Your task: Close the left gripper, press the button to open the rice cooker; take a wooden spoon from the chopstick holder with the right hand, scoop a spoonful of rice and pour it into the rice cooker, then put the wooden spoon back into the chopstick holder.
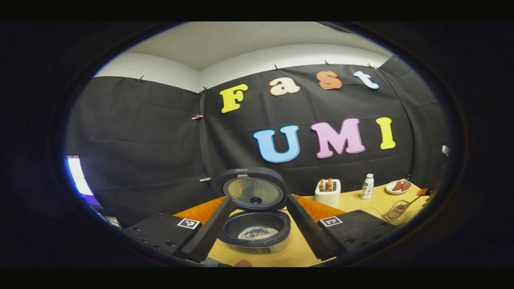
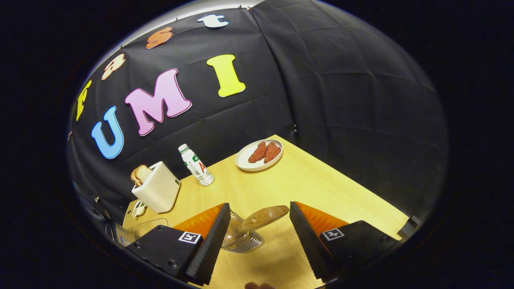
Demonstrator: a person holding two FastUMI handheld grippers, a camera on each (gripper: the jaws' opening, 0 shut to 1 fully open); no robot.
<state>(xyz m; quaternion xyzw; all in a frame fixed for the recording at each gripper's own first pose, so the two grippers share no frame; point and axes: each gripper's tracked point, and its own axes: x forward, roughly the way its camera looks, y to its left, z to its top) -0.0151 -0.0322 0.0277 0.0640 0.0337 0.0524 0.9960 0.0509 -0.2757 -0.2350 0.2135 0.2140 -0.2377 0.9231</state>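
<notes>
The dark rice cooker stands with its lid swung up, and some rice lies on the bottom of its pot. My left gripper is open, a finger on either side of the cooker and touching nothing. A wire chopstick holder stands on the table with a wooden spoon in it, bowl end up. My right gripper is open just above them, with the spoon's bowl in the gap between the fingers and no finger on it. The same holder appears at the right of the left gripper view.
A white toaster with bread, a small bottle and a plate with reddish slices stand along the back of the wooden table. A clear container lies beside the toaster. A lit screen is far left.
</notes>
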